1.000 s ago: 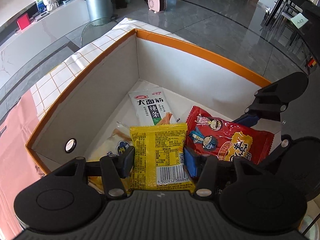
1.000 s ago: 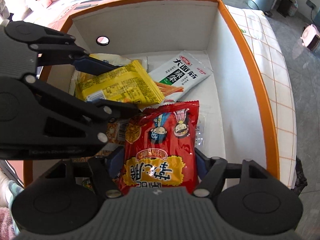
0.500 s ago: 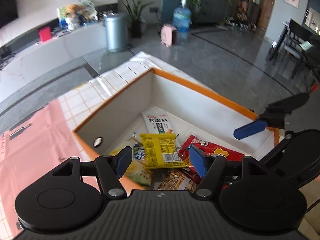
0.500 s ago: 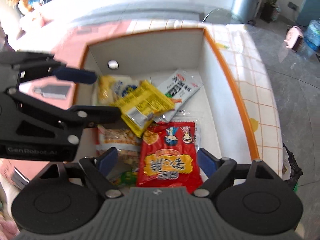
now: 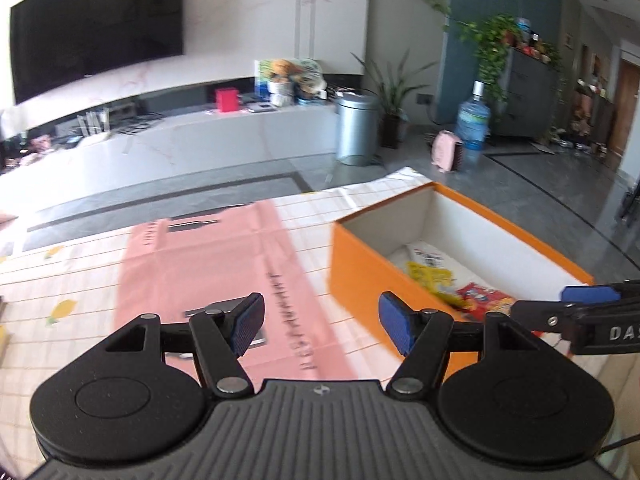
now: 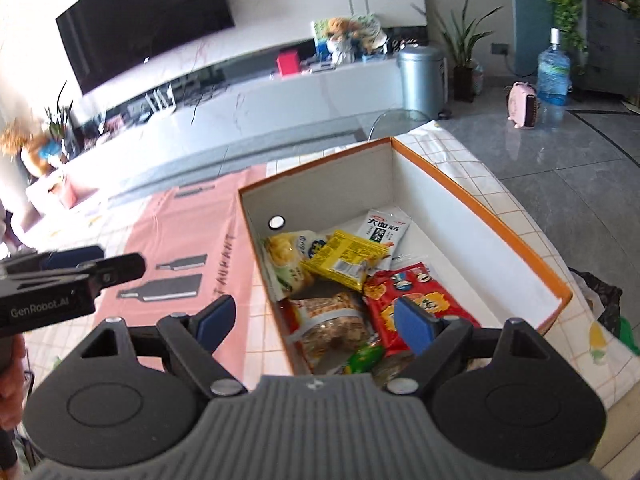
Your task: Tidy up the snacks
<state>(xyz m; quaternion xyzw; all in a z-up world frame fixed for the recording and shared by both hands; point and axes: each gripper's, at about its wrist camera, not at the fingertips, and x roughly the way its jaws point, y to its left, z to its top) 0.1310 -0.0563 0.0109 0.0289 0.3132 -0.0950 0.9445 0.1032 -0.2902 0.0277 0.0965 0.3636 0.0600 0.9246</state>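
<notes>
An orange box [image 6: 516, 236] with white inner walls stands on the table and holds several snack packs: a yellow pack [image 6: 346, 258], a red pack [image 6: 416, 292], a white pack [image 6: 382, 230], a pale chip bag [image 6: 290, 262] and a brown pack [image 6: 334, 322]. The box also shows in the left wrist view [image 5: 360, 268]. My left gripper [image 5: 320, 328] is open and empty, raised above the pink mat left of the box. My right gripper [image 6: 316, 322] is open and empty, raised above the box's near end.
A pink mat [image 5: 216, 264] with black print lies on the checked tablecloth [image 6: 472, 164] left of the box. A black bag [image 6: 600, 296] sits beyond the table's right edge. A silver bin [image 6: 420, 76], a water bottle [image 6: 554, 76] and a pink heater [image 6: 524, 106] stand on the floor.
Both grippers let go of their packs, opened and pulled up and back out of the box. The yellow and red packs now lie in the box. The left gripper swung left over the mat.
</notes>
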